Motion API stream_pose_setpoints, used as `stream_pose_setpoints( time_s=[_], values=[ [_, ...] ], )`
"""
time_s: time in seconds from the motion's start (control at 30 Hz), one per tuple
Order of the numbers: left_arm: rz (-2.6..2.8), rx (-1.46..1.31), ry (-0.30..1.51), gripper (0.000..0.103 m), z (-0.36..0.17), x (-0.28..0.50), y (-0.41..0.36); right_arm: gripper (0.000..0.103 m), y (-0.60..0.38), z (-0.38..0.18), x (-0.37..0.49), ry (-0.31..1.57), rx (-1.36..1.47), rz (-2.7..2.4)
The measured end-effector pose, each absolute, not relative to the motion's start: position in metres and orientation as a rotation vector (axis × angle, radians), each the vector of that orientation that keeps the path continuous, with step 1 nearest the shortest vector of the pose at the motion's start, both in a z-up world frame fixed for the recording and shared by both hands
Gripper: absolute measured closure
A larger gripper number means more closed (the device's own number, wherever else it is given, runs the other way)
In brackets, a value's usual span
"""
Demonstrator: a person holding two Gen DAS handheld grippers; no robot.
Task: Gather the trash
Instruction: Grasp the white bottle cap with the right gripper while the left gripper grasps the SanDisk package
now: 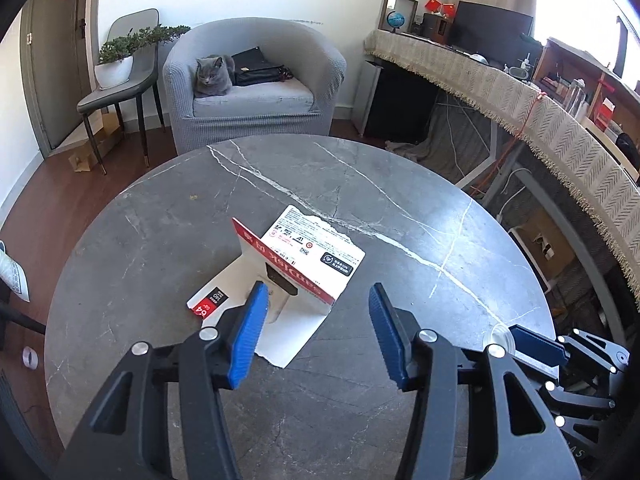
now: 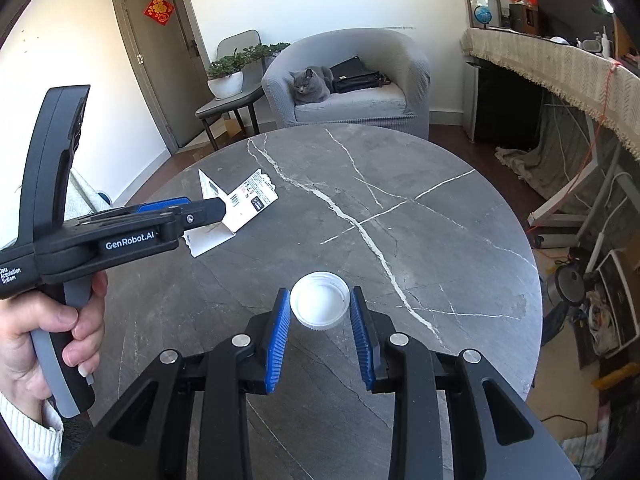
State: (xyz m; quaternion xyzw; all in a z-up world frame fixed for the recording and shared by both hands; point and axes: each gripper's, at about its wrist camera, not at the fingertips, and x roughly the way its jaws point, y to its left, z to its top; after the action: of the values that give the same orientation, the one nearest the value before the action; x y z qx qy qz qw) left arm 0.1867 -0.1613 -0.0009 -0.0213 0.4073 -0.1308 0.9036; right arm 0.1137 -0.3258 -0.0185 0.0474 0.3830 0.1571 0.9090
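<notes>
A torn red and white card package (image 1: pixel 296 276) lies bent open on the round grey marble table (image 1: pixel 180 216). My left gripper (image 1: pixel 318 292) is open just above its near part, the left pad over the card. The package also shows in the right wrist view (image 2: pixel 240 208), partly behind the left gripper (image 2: pixel 182 206). A white plastic bottle cap (image 2: pixel 320 305) sits on the table (image 2: pixel 440 240). My right gripper (image 2: pixel 320 300) is open with a blue pad on either side of the cap, close to it. The cap (image 1: pixel 498 336) and right gripper (image 1: pixel 532 344) show at the table's right edge.
A grey armchair (image 1: pixel 256 80) with a grey cat (image 1: pixel 212 76) and a black bag stands beyond the table. A chair with a potted plant (image 1: pixel 116 60) is at the left. A cloth-covered desk (image 1: pixel 540 120) with clutter and cables runs along the right.
</notes>
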Motion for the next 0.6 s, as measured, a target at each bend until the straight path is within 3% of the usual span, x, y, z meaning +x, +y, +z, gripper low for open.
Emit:
stream_pose_setpoints(
  time_s=[0.07,0.23,0.4,0.6],
  values=[
    [-0.265,-0.047,0.853,0.049,-0.001,0.192,-0.165,0.073,-0.327,-0.019,0.113,0.790,0.106,0.327],
    [-0.226,-0.059,0.904,0.064,-0.010,0.200,-0.162,0.073,-0.326,-0.016,0.114,0.785,0.115,0.332],
    [-0.225,-0.083,0.920,0.084,-0.015,0.198,-0.150,0.073,-0.324,-0.014,0.113,0.784,0.110,0.346],
    [-0.209,-0.090,0.923,0.093,-0.014,0.195,-0.140,0.073,-0.321,-0.016,0.115,0.791,0.105,0.348]
  ],
)
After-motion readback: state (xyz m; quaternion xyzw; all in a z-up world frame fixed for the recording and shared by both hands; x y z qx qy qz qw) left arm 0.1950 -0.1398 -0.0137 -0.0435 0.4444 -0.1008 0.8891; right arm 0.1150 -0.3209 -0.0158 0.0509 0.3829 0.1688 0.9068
